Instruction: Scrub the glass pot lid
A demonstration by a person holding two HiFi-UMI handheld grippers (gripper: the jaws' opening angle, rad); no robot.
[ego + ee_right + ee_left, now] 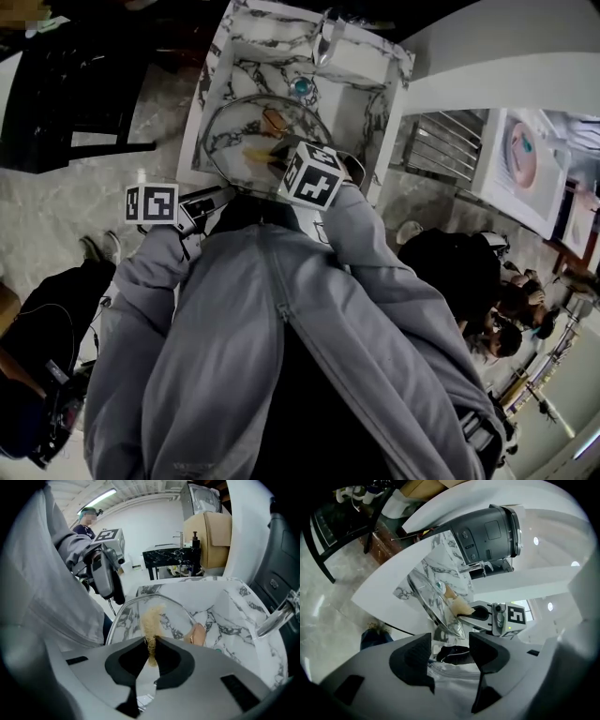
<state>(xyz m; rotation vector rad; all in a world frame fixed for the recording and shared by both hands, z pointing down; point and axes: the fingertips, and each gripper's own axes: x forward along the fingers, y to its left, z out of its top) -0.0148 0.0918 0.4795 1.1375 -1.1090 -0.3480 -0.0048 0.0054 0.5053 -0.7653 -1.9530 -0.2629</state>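
Over the marble sink, the right gripper pinches a tan fibrous scrubber against the glass pot lid, while the left gripper stands with jaws apart, gripping nothing.

Pale stone floor — a black chair upper left, strip light overhead.

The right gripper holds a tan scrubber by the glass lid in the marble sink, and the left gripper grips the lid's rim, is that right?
No. The left gripper view shows the left gripper open and empty, clear of the glass lid. The right gripper does hold the tan scrubber.
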